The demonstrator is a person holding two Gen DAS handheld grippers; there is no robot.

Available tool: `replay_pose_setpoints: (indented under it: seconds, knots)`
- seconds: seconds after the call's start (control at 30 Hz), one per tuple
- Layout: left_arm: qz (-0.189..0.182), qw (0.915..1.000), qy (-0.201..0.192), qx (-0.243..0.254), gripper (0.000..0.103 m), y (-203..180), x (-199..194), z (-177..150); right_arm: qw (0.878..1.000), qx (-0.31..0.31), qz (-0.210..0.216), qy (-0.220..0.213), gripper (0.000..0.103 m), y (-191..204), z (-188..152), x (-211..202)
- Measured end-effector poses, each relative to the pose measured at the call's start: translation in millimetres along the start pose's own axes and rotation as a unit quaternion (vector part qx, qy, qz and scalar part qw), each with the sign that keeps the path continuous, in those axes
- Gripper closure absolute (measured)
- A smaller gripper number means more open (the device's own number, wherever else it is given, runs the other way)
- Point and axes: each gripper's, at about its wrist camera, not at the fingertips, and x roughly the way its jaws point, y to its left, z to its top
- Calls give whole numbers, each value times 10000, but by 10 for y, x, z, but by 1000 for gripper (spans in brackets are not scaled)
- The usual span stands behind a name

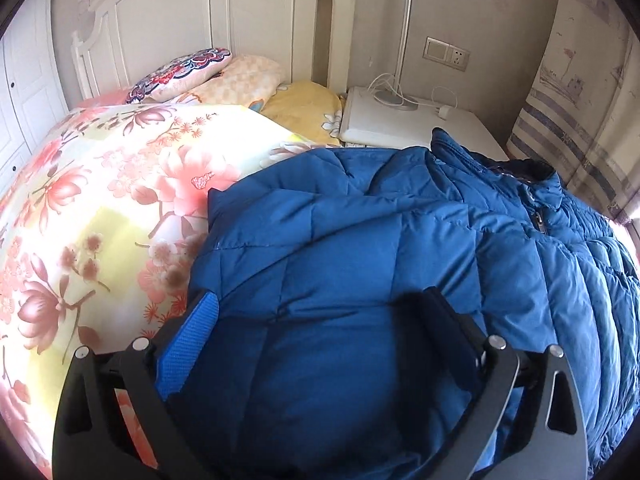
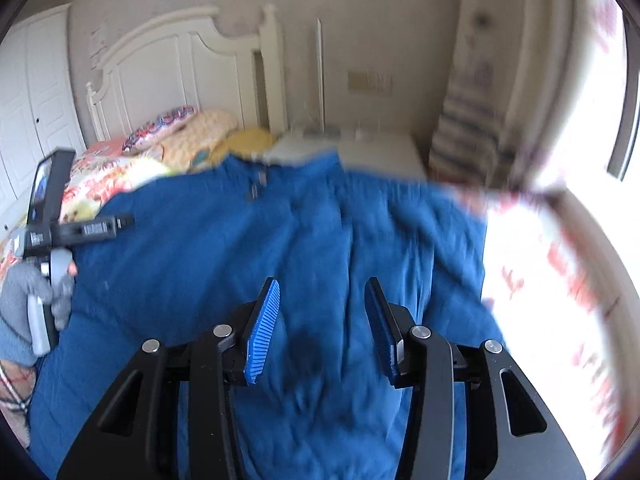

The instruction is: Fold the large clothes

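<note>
A large blue quilted down jacket [image 1: 360, 224] lies spread on the floral bed cover, its collar and zipper [image 1: 538, 220] toward the nightstand. My left gripper [image 1: 316, 300] is open, its fingers wide apart with jacket fabric bulging between them and over the right finger; the fabric is not pinched. In the right wrist view the jacket [image 2: 240, 248] fills the middle. My right gripper [image 2: 322, 300] is open and empty, hovering just above the jacket. The left gripper's handle [image 2: 52, 216], held by a gloved hand, shows at the left edge. The right wrist view is motion blurred.
The floral bed cover [image 1: 100, 200] spreads left of the jacket. Pillows [image 1: 208, 76] lie against the white headboard [image 1: 192, 20]. A white nightstand [image 1: 400, 120] with a lamp and cables stands beyond the jacket. A striped curtain [image 1: 568, 128] hangs right.
</note>
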Motion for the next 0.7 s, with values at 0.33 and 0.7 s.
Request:
replay_pose_setpoints:
  seconds: [0.33, 0.7]
  knots:
    - [-124, 9999, -38, -70, 3, 28, -5, -5, 9940, -433, -115, 993, 52, 58, 52, 844]
    - [-105, 9999, -42, -56, 3, 25, 6, 2, 9866, 927, -5, 1342, 41, -961, 305, 1470]
